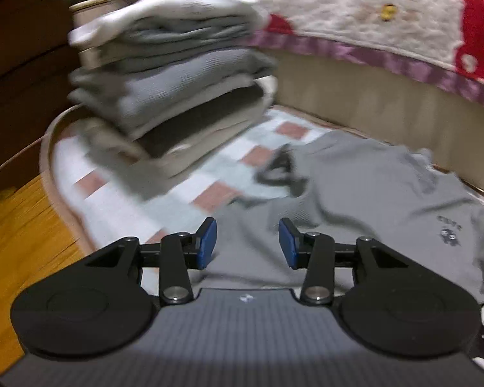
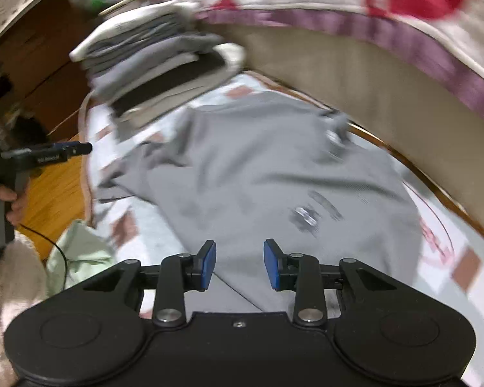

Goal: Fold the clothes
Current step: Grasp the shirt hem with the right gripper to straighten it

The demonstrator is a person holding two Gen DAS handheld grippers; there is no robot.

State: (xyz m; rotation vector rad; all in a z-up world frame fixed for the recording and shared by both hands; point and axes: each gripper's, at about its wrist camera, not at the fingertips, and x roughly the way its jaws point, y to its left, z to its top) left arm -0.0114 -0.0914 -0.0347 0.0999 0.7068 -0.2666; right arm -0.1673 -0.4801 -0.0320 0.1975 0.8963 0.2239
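Note:
A grey shirt (image 1: 364, 193) with a small dark print lies spread and rumpled on a checked mat (image 1: 129, 206). It also shows in the right wrist view (image 2: 258, 167). My left gripper (image 1: 247, 242) is open and empty, just above the shirt's near edge. My right gripper (image 2: 239, 262) is open and empty over the shirt's near part. The left gripper also appears at the left of the right wrist view (image 2: 77, 148), held by a hand.
A tall stack of folded grey, white and dark clothes (image 1: 177, 74) stands on the mat's far left corner, also seen in the right wrist view (image 2: 158, 54). A bed with a red-patterned blanket (image 1: 371, 9) rises behind. Wooden floor (image 1: 22, 225) lies left. A pale green cloth (image 2: 80, 258) lies near left.

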